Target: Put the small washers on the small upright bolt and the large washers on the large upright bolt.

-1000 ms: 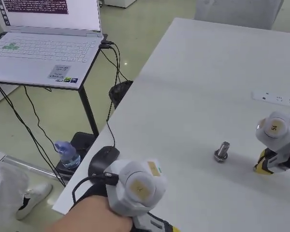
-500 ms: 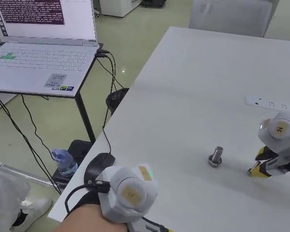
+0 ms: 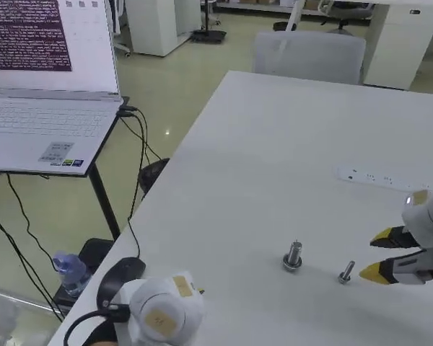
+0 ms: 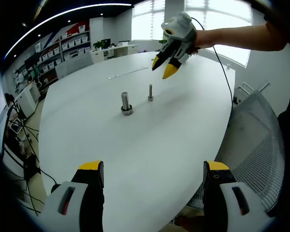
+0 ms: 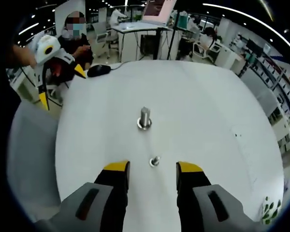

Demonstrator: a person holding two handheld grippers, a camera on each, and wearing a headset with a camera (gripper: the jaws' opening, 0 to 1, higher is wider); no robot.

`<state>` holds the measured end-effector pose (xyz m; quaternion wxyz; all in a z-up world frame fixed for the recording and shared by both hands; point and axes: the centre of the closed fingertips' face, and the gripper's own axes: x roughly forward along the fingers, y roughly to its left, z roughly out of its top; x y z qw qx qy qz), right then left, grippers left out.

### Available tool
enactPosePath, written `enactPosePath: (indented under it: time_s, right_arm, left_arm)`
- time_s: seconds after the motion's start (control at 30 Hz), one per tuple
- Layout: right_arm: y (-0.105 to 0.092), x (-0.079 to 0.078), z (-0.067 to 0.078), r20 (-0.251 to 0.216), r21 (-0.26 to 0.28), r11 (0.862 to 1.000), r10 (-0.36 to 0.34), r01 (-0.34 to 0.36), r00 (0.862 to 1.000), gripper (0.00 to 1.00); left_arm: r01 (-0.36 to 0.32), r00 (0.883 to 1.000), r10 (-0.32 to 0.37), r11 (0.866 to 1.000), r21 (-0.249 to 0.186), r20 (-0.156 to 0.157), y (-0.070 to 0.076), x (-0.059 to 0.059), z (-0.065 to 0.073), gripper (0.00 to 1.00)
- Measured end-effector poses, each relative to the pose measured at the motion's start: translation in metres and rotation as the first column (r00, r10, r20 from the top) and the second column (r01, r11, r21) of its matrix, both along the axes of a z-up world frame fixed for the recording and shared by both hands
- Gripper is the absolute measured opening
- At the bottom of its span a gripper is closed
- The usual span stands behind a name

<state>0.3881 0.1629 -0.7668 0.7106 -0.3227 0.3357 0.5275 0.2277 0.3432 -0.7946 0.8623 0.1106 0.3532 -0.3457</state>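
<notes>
Two bolts stand head-down on the white table (image 3: 274,158). The large bolt (image 3: 294,256) (image 4: 126,103) (image 5: 144,118) is to the left of the small bolt (image 3: 346,272) (image 4: 150,92) (image 5: 155,161). My right gripper (image 3: 377,254) (image 5: 153,167) (image 4: 166,65) is open. Its yellow tips sit just short of the small bolt and do not touch it. My left gripper (image 4: 153,166) (image 5: 48,63) is open and holds nothing. It hovers near the table's front left edge, well away from both bolts. Its white body (image 3: 162,313) is at the bottom of the head view.
A white power strip (image 3: 379,178) lies behind the bolts. A black mouse (image 3: 119,274) (image 5: 100,70) sits at the table's near corner. To the left, off the table, are a laptop (image 3: 43,122) on a stand, cables and a water bottle (image 3: 71,270). A grey chair (image 3: 310,54) stands at the far end.
The right gripper's jaws have spread, and the small bolt now stands free on the table in front of them. The head camera has tilted up and to the right.
</notes>
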Motion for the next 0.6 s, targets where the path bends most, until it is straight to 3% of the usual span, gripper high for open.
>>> enactPosePath:
  time_s: [0.2,0.3,0.43,0.5,0.6]
  right_arm:
    - [-0.011,-0.014,0.025,0.024,0.157,0.985,-0.07,0.066,0.997,0.41]
    - [-0.018,-0.024,0.041,0.008,0.26,0.959,-0.121,0.115,0.993,0.47]
    - [-0.03,-0.029,0.054,0.026,0.311,0.939,-0.162,0.146,0.987,0.5]
    - [-0.036,-0.036,0.062,0.003,0.371,0.908,-0.21,0.193,0.978,0.53]
    - [-0.046,-0.048,0.064,0.005,0.396,0.893,-0.234,0.213,0.972,0.55]
  left_arm:
    - [-0.023,1.0,0.023,1.0,-0.01,0.006,-0.003,-0.001,0.003,0.84]
    - [-0.04,0.999,0.04,0.999,-0.022,0.012,-0.006,0.0,0.007,0.85]
    - [-0.057,0.998,0.058,0.998,-0.03,0.017,-0.008,0.002,0.012,0.85]
    - [-0.06,0.998,0.06,0.998,-0.03,0.021,-0.011,0.0,0.017,0.85]
    - [-0.062,0.998,0.063,0.998,-0.032,0.031,-0.013,-0.001,0.02,0.85]
